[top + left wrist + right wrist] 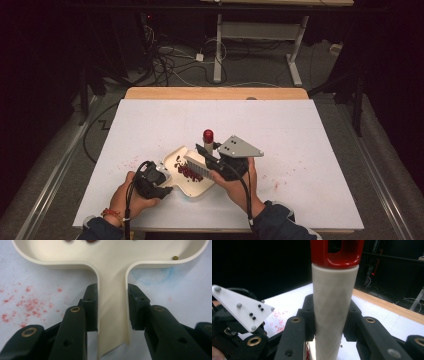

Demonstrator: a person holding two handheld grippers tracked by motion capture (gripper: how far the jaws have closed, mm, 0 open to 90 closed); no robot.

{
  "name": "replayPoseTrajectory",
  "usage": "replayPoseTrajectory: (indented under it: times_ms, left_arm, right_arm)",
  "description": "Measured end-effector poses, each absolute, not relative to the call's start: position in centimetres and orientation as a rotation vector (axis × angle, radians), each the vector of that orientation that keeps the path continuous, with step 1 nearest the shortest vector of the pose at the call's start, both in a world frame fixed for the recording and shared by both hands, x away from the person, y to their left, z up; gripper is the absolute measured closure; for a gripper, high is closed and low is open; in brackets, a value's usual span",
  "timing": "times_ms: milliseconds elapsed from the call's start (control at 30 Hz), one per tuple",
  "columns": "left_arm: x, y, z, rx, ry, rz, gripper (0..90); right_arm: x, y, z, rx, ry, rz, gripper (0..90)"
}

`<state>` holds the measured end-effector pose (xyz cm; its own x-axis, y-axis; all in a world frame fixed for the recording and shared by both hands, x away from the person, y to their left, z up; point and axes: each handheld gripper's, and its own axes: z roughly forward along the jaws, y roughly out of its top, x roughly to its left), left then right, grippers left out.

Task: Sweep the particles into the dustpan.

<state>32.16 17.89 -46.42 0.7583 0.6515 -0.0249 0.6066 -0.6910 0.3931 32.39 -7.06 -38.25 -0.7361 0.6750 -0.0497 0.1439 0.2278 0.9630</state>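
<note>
A cream dustpan (pixel 201 190) lies on the white table and holds a heap of small red pieces (pixel 189 172). My left gripper (pixel 164 183) is shut on its handle. In the left gripper view the handle (pixel 112 302) runs between the two pads, with my left gripper (pixel 112 312) clamped on both sides of it. My right gripper (pixel 212 159) is shut on a brush (pixel 196 165) over the pan, bristles down. In the right gripper view my right gripper (pixel 329 320) clamps the brush's white handle (pixel 334 295), which carries a red looped end (pixel 337 255).
Red crumbs and stains (pixel 131 161) dot the table left of the pan, and show as red stains (pixel 27 305) in the left gripper view. A blue smear (pixel 155 277) marks the table. A small olive bead (pixel 175 257) lies in the pan. The other gripper's grey plate (pixel 242 305) is close by.
</note>
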Motion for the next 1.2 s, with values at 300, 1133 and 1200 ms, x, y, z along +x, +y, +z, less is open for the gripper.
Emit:
replayPoseTrajectory:
  times_ms: [300,1133,1200]
  left_arm:
    - [32.1,18.0,-46.5,2.569,0.965,0.16,63.8]
    - [32.2,18.0,-46.4,2.565,0.97,0.153,63.8]
    - [32.2,18.1,-46.4,2.555,0.981,0.135,63.7]
  right_arm:
    - [33.5,-8.4,-35.9,0.754,1.978,1.56,69.3]
    - [39.6,-5.1,-39.4,0.682,2.06,1.394,69.2]
    - [38.7,-5.5,-39.4,0.656,2.082,1.4,69.2]
